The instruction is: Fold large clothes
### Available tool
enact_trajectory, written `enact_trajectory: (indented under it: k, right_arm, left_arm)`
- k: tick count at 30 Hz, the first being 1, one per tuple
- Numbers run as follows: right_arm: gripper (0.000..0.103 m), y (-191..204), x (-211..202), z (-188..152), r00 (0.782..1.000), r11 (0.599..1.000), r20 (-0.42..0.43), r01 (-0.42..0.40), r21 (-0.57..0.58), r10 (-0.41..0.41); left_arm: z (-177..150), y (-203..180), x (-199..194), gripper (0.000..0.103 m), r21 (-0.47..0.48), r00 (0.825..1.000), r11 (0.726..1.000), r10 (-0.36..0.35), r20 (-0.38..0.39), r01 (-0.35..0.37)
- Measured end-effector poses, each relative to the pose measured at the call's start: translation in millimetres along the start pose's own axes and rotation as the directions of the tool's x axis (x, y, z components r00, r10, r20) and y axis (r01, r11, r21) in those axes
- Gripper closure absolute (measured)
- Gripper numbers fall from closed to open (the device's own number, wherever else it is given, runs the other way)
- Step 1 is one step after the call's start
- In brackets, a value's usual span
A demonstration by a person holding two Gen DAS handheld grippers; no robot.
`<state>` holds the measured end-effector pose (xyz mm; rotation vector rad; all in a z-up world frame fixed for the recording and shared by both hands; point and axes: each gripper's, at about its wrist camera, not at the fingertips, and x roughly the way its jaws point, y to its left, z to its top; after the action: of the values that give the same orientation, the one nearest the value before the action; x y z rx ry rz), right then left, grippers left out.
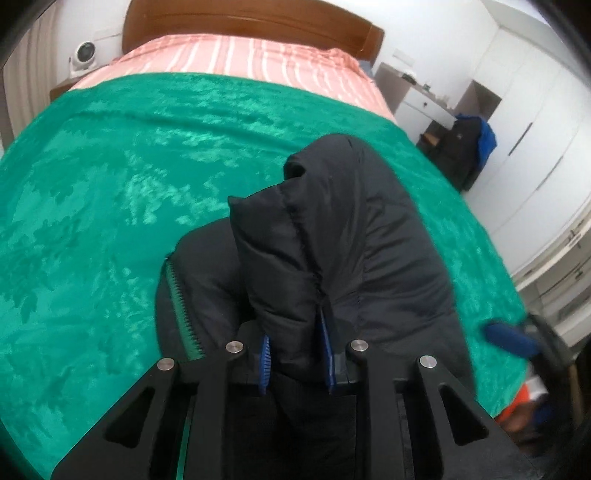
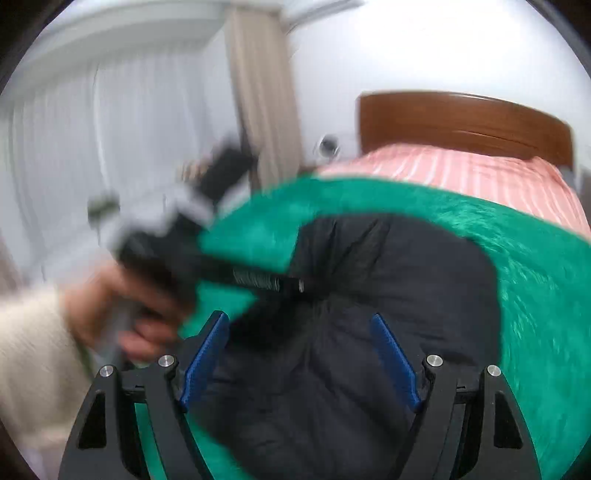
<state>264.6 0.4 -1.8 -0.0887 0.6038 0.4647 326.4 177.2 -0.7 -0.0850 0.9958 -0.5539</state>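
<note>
A dark puffer jacket (image 1: pixel 332 236) lies on a green blanket (image 1: pixel 110 184), filling the lower centre of the left wrist frame and rising in a bunched fold toward the middle. A green zipper edge (image 1: pixel 183 314) shows along its lower left side. The left gripper (image 1: pixel 297 354) is clamped on that raised fold — the padded fabric fills the gap between its blue pads (image 1: pixel 266 358).

In the right wrist frame the jacket (image 2: pixel 388 295) sits in the centre and lower middle, spread over the blanket (image 2: pixel 535 295). The right gripper (image 2: pixel 299 362) has its jaws spread wide apart, with the jacket between and beyond them; whether the pads touch the fabric is unclear. At the left of this frame, blurred, a hand (image 2: pixel 122 314) in a cream sleeve (image 2: pixel 33 350) holds the other gripper's body.

Beyond the blanket lies a pink striped sheet (image 1: pixel 240 59) below a wooden headboard (image 1: pixel 251 18) — at the top of the frame. White wardrobes (image 1: pixel 535 129) stand at the right.
</note>
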Motion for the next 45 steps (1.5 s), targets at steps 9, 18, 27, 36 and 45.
enact_trajectory:
  k: [9, 18, 27, 36, 45]
  right_arm:
    - [0.022, 7, 74, -68, 0.998, 0.981, -0.059, -0.001, -0.194, -0.01]
    - [0.023, -26, 104, -69, 0.999, 0.988, -0.053, -0.021, -0.153, 0.013]
    - [0.021, -66, 18, 7, 0.993, 0.993, -0.035, -0.109, 0.045, 0.111]
    - [0.012, -160, 113, 69, 0.971, 0.985, -0.236, 0.075, 0.158, -0.036]
    - [0.0, -174, 169, 27, 0.965, 0.976, -0.261, 0.086, 0.199, -0.032]
  left_arm:
    - [-17, 47, 53, 0.073, -0.185, 0.998, 0.982, -0.034, -0.049, 0.025]
    - [-23, 58, 88, 0.07, -0.252, 0.998, 0.967, -0.055, -0.018, 0.049]
    - [-28, 31, 8, 0.06, -0.152, 0.998, 0.988, -0.006, 0.065, 0.016]
    - [-86, 2, 14, 0.045, -0.035, 0.994, 0.995, 0.099, 0.055, -0.097]
    - [-107, 24, 29, 0.047, -0.128, 0.992, 0.99, 0.068, 0.11, -0.054]
